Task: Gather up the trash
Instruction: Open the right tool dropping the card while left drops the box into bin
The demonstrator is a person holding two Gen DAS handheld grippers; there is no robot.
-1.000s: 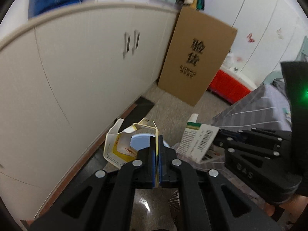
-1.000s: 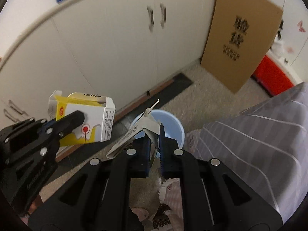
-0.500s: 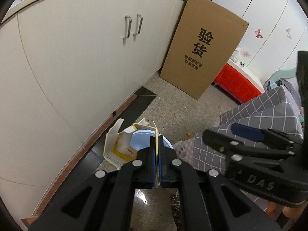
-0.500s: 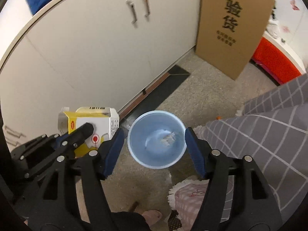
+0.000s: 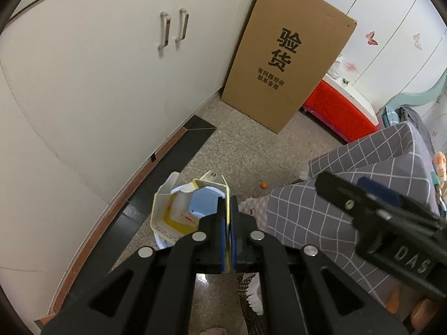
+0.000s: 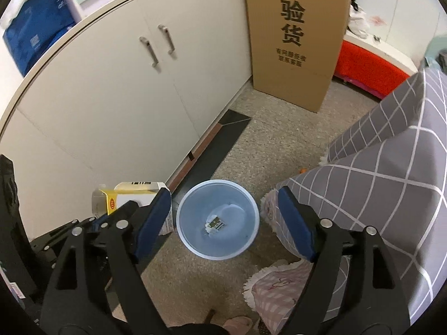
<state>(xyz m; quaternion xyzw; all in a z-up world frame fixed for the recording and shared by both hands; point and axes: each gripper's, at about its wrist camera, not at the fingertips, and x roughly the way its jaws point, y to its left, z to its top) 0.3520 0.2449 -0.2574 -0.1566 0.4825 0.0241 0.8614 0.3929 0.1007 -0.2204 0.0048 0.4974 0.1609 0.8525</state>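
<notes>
My left gripper (image 5: 229, 209) is shut on the wall of an open yellow and white carton (image 5: 173, 212), held above the blue bin, whose rim shows through the carton (image 5: 205, 201). In the right wrist view the carton (image 6: 131, 195) hangs just left of the blue bin (image 6: 192, 240) on the floor. My right gripper (image 6: 223, 203) is open and empty above the bin. A small crumpled green and white box (image 6: 214, 224) lies on the bin's bottom. The right gripper also shows in the left wrist view (image 5: 391, 223).
White cabinet doors (image 6: 125, 97) run along the left. A tall cardboard box (image 6: 296, 33) leans at the back. A grey checked bed cover (image 6: 391, 167) fills the right, a red box (image 6: 368, 69) beyond it. A pink mat (image 6: 279, 284) lies by the bin.
My right gripper opened and the green and white box dropped from it into the blue bin. My left gripper kept its hold on the carton.
</notes>
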